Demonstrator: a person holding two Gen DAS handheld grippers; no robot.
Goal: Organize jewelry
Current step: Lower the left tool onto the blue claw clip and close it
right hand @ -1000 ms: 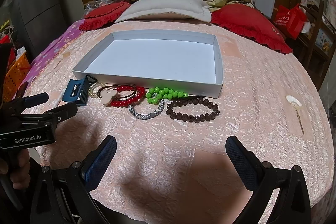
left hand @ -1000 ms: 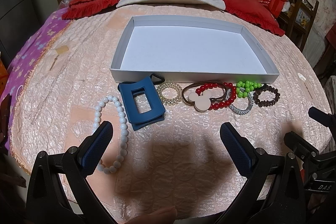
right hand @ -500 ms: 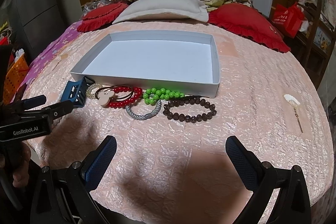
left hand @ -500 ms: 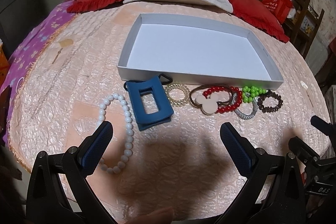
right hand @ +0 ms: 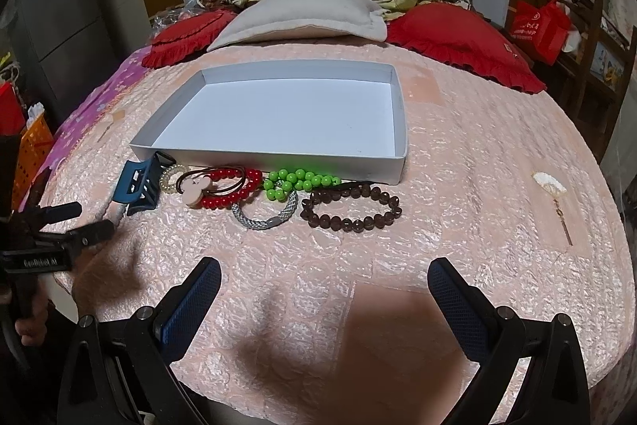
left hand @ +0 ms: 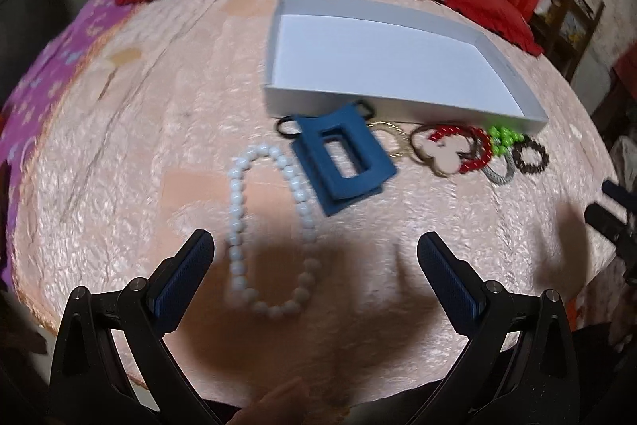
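A shallow white tray (left hand: 302,94) (right hand: 401,130) lies on the pink bedspread. In front of it lie a white bead necklace (left hand: 239,194), a blue hair claw (left hand: 358,146) (right hand: 139,186), a coiled gold band (right hand: 171,180), a red bead bracelet with a brown tie and a wooden mouse charm (right hand: 223,188), green beads (right hand: 298,180), a grey braided bracelet (right hand: 264,218) and a dark brown bead bracelet (right hand: 350,210). My left gripper (left hand: 316,249) is open, low over the necklace's near end. My right gripper (right hand: 324,277) is open, short of the bracelets.
A beige pillow (right hand: 302,14) and red cushions (right hand: 458,34) lie at the bed's far end. A small shell pendant (right hand: 549,186) lies at the right. An orange basket (right hand: 34,146) stands left of the bed, a wooden chair (right hand: 593,58) right.
My left gripper has swung left and closer to the bed, so the white necklace now sits between its fingers. My right gripper has hardly moved. Nothing was taken hold of.
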